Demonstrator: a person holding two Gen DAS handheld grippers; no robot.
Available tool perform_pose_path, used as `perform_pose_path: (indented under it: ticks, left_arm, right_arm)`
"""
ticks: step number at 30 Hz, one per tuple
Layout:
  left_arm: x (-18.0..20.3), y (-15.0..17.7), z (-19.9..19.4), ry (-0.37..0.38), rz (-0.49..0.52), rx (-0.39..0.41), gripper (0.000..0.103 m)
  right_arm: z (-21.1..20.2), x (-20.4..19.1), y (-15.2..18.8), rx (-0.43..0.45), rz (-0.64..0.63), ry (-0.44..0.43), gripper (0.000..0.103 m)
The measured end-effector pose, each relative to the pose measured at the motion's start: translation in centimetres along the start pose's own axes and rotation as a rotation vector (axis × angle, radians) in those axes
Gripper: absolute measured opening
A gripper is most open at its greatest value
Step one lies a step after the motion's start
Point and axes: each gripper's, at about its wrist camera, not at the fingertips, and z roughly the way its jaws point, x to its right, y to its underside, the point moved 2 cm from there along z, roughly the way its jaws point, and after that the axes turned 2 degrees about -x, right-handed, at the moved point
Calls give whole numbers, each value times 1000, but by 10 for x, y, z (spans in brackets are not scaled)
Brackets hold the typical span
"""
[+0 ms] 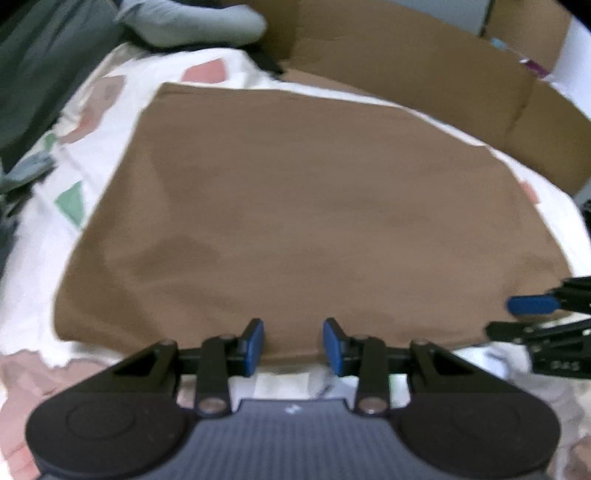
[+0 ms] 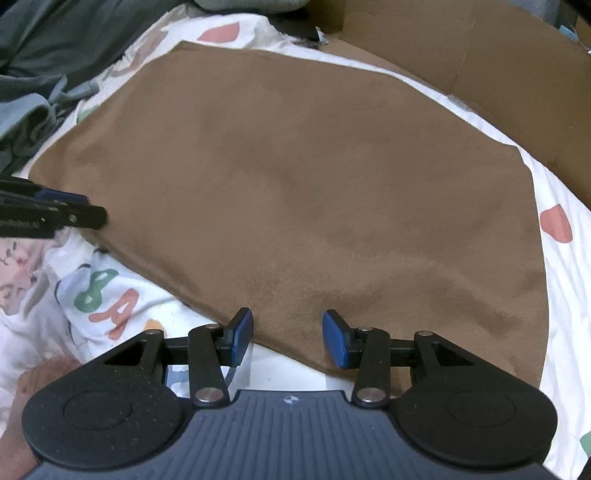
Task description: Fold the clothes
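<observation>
A brown garment (image 1: 295,206) lies flat and smooth on a white bedsheet with coloured prints (image 1: 92,122). My left gripper (image 1: 293,341) hovers at the garment's near edge, jaws apart, with the brown hem showing in the gap and neither pad pressing on it. My right gripper (image 2: 288,336) stands open the same way over the near edge of the brown garment (image 2: 295,184), further to the right. Each gripper shows in the other's view: the right gripper (image 1: 517,317) at the right edge, the left gripper (image 2: 88,208) at the left edge.
A heap of dark grey-green clothes (image 2: 33,55) lies at the far left of the bed. A pale grey garment (image 1: 192,22) sits at the back. Brown cardboard boxes (image 1: 424,62) stand behind and to the right of the bed.
</observation>
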Motion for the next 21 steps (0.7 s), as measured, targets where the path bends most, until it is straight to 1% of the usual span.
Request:
perform_pose_path:
  ticks: [5, 10, 14, 16, 17, 19, 21]
  left_arm:
    - [-33, 1, 4, -72, -80, 4, 38]
    - [-61, 5, -2, -122, -107, 11, 38]
    - [-84, 7, -10, -140, -121, 11, 35]
    - [-92, 6, -13, -148, -121, 10, 30]
    - [-96, 6, -14, -151, -120, 9, 30]
    - [-103, 5, -15, -181, -120, 5, 30]
    - [-112, 4, -19, -195, -145, -6, 31]
  right_arm:
    - [2, 5, 0, -19, 3, 7, 50]
    - [-3, 15, 4, -32, 20, 28, 50]
    - [-9, 35, 10, -44, 78, 41, 49]
    - [-14, 44, 12, -47, 104, 54, 49]
    - [-17, 50, 13, -48, 118, 64, 50]
    - [-23, 60, 16, -46, 162, 67, 50]
    - [-33, 75, 20, -36, 237, 63, 49]
